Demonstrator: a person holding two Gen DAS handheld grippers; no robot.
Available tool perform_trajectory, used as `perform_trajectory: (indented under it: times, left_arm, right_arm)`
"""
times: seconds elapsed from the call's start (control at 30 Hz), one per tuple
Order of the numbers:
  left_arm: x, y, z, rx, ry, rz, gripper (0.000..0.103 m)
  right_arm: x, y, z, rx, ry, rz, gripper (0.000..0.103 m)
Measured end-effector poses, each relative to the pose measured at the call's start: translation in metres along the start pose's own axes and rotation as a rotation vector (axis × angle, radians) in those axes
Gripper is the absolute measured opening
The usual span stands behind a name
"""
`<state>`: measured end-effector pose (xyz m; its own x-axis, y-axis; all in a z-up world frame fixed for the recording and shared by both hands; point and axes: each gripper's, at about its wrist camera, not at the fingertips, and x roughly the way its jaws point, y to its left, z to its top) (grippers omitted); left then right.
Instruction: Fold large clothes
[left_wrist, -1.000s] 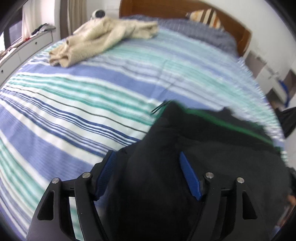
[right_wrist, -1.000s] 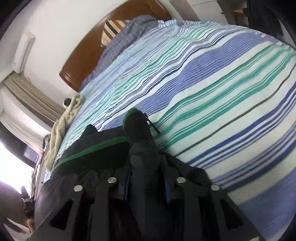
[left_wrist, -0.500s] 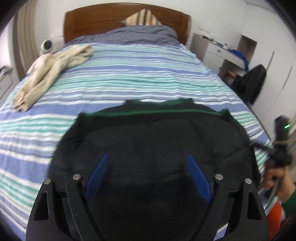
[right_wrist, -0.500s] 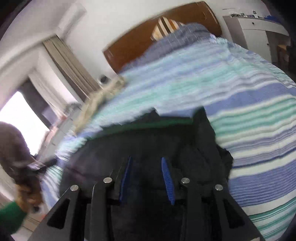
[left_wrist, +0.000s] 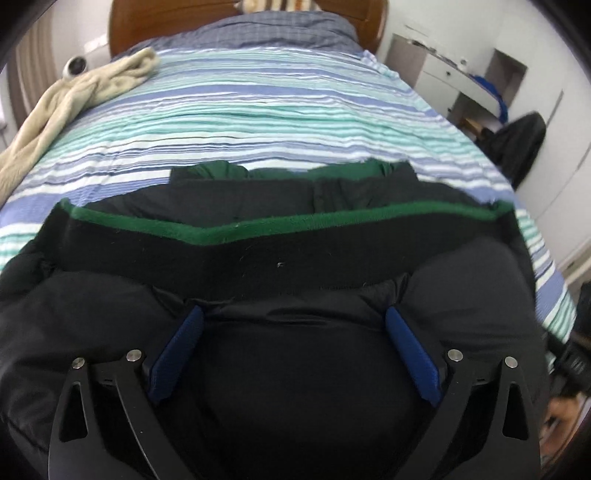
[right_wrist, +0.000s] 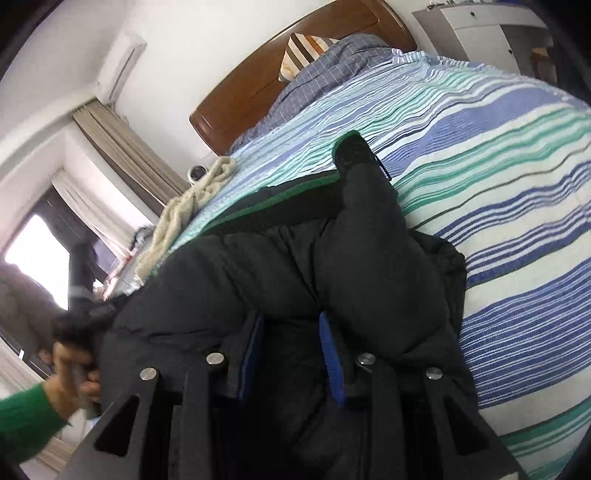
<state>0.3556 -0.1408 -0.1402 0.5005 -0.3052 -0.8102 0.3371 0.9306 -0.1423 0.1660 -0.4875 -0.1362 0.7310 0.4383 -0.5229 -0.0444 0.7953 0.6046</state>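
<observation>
A black puffy jacket (left_wrist: 295, 258) with a green trim (left_wrist: 207, 232) lies spread across the near end of the striped bed (left_wrist: 258, 122). My left gripper (left_wrist: 293, 312) hovers low over the jacket's body. Its jaws are opening wide, with bulging fabric between the blue pads (left_wrist: 177, 354) but not pinched. In the right wrist view one sleeve (right_wrist: 365, 206) lies up along the jacket (right_wrist: 221, 280), its cuff pointing at the headboard. My right gripper (right_wrist: 291, 317) is closing on a fold of black fabric near the jacket's lower edge, and its narrow-set pads (right_wrist: 330, 354) pinch that fold.
A beige garment (left_wrist: 74, 99) lies bunched at the bed's far left, next to a small round camera (left_wrist: 75, 66). Pillows and a wooden headboard (right_wrist: 258, 85) are at the far end. A white cabinet (left_wrist: 461, 77) and a dark chair stand right. A green-sleeved hand (right_wrist: 70, 362) holds the other gripper.
The left view swung from the bed's side to face the headboard, and its jaws spread wider and let the fabric go. The jacket now lies spread flat. The right gripper shifted sideways, still gripping.
</observation>
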Motion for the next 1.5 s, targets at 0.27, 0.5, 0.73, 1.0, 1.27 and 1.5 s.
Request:
perform_trajectory:
  times: [0.27,0.5,0.73,1.0,1.27,1.5]
  left_arm:
    - [0.005,-0.002,0.001,0.003,0.033,0.011,0.100]
    - [-0.052,-0.016,-0.021,0.124,0.063,-0.042,0.098]
    - [-0.022,-0.015,-0.037,0.143,0.072,0.035,0.101]
    - [-0.057,-0.024,-0.046,0.169,0.070,0.000,0.095]
    - [-0.055,-0.021,-0.076,0.164,0.039,-0.019,0.098]
    - [-0.065,-0.030,-0.074,0.170,0.057,0.028,0.092]
  right_arm:
    - [-0.002,0.002,-0.004,-0.003,-0.010,-0.021,0.029]
    - [0.002,0.009,-0.002,-0.007,0.001,-0.038,0.030]
    - [-0.047,0.058,-0.008,-0.068,-0.005,-0.078,0.035]
    - [-0.139,0.082,-0.095,-0.067,-0.104,-0.076,0.036]
    - [-0.168,0.085,-0.149,-0.052,-0.105,-0.063,0.036]
    - [-0.157,0.081,-0.161,-0.073,-0.056,-0.099,0.036]
